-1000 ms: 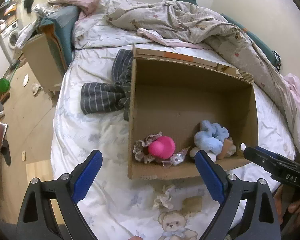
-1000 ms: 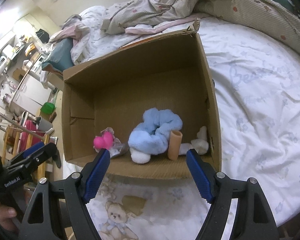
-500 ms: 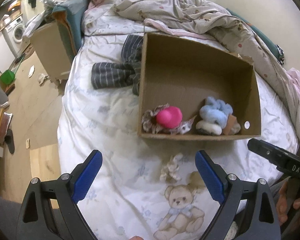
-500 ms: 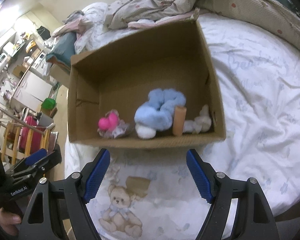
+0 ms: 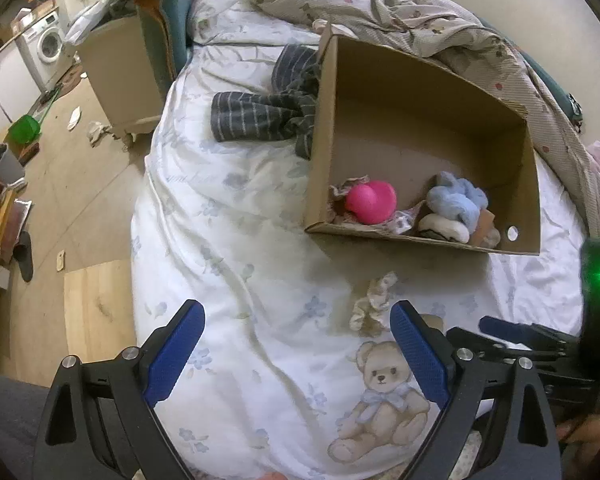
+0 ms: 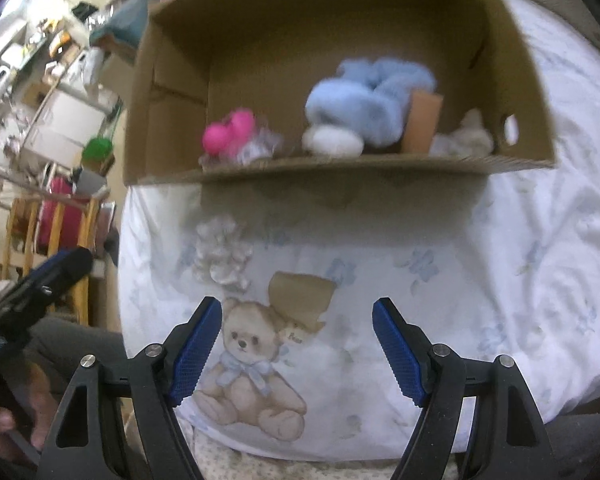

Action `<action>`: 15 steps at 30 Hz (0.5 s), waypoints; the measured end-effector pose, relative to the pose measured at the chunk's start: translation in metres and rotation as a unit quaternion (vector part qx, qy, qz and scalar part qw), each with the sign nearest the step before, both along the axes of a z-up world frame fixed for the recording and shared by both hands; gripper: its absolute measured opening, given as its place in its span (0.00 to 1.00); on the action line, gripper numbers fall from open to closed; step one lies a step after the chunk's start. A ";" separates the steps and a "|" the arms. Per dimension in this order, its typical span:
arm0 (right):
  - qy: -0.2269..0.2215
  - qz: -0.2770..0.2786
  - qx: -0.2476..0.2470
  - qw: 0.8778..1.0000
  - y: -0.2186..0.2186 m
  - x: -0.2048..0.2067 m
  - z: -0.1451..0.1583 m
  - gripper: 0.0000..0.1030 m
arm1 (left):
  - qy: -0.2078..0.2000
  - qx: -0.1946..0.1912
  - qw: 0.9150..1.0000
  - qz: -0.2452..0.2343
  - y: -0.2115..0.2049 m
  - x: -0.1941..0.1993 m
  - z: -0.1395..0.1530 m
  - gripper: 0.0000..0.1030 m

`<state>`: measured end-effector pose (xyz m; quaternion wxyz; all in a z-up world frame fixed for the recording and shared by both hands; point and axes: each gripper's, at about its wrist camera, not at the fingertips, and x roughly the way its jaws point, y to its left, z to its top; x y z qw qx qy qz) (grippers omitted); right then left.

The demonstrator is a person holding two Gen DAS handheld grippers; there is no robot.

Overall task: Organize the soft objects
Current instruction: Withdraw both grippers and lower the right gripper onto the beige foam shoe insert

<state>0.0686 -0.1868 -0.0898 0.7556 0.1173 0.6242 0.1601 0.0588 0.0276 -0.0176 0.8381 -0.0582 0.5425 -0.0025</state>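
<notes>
A cardboard box (image 5: 420, 92) lies on the bed and also shows in the right wrist view (image 6: 340, 12). Inside it are a pink soft toy (image 5: 370, 202) (image 6: 228, 134), a blue fluffy item (image 5: 456, 200) (image 6: 368, 96), a white soft piece (image 5: 444, 228) (image 6: 332, 141) and a tan cylinder (image 6: 422, 122). A pale frilly scrunchie (image 5: 374, 300) (image 6: 220, 256) lies on the sheet in front of the box. My left gripper (image 5: 298, 352) is open and empty, above the sheet near the scrunchie. My right gripper (image 6: 298, 344) is open and empty, over the teddy bear print.
A striped dark garment (image 5: 260, 116) lies left of the box. A rumpled blanket (image 5: 400, 8) is behind it. The bed edge drops to a wooden floor (image 5: 60, 200) at left, with a nightstand (image 5: 120, 76). A wooden rack (image 6: 40, 216) stands beside the bed.
Both grippers have pulled back from the box toward the near bed edge, so the box looks farther away and the scrunchie and bear print come into view. Both stay open.
</notes>
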 end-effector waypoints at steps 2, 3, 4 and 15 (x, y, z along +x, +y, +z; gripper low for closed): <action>0.015 0.005 -0.004 1.000 0.004 0.002 -0.010 0.80 | 0.003 -0.002 1.000 0.005 0.005 0.000 -0.001 0.90; 0.017 0.010 -0.008 1.000 0.007 0.003 -0.013 0.80 | 0.005 -0.005 1.000 0.009 0.008 0.000 -0.002 0.90; 0.017 0.017 -0.016 1.000 0.011 0.006 -0.016 0.80 | 0.007 -0.008 1.000 0.011 0.010 0.000 -0.003 0.90; -0.038 0.171 -0.131 0.976 0.059 -0.001 -0.020 0.80 | 0.020 -0.023 0.999 0.018 0.017 0.001 -0.009 0.90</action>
